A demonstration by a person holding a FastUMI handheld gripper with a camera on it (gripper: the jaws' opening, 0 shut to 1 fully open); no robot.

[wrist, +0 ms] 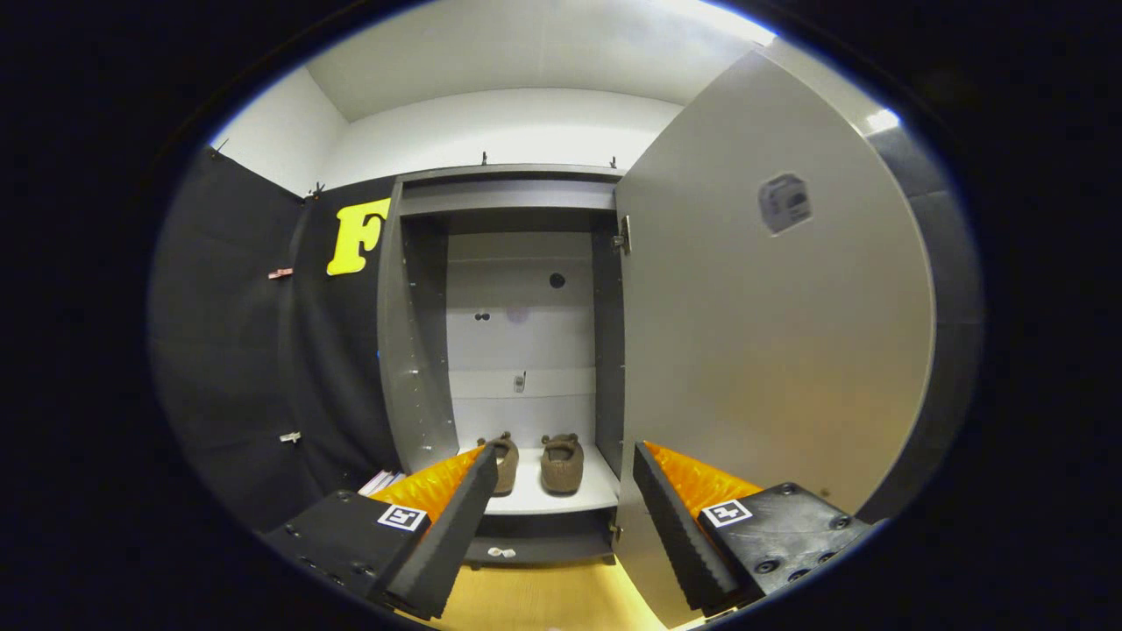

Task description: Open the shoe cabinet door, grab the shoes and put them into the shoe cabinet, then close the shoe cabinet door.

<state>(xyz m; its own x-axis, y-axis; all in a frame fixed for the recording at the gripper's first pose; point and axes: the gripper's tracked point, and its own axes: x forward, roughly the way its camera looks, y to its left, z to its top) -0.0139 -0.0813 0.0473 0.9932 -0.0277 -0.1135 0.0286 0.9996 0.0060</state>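
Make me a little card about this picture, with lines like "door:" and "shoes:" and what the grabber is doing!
door: the cabinet door is swung wide open, hinged on the right side of the opening
shoes: two brown shoes sit side by side on the cabinet's lower shelf, toes pointing in
cabinet: grey shoe cabinet against the booth wall, upper part bare
grabber: the gripper is open, holding nothing, fingers spread in front of the shelf
left to do: close the door
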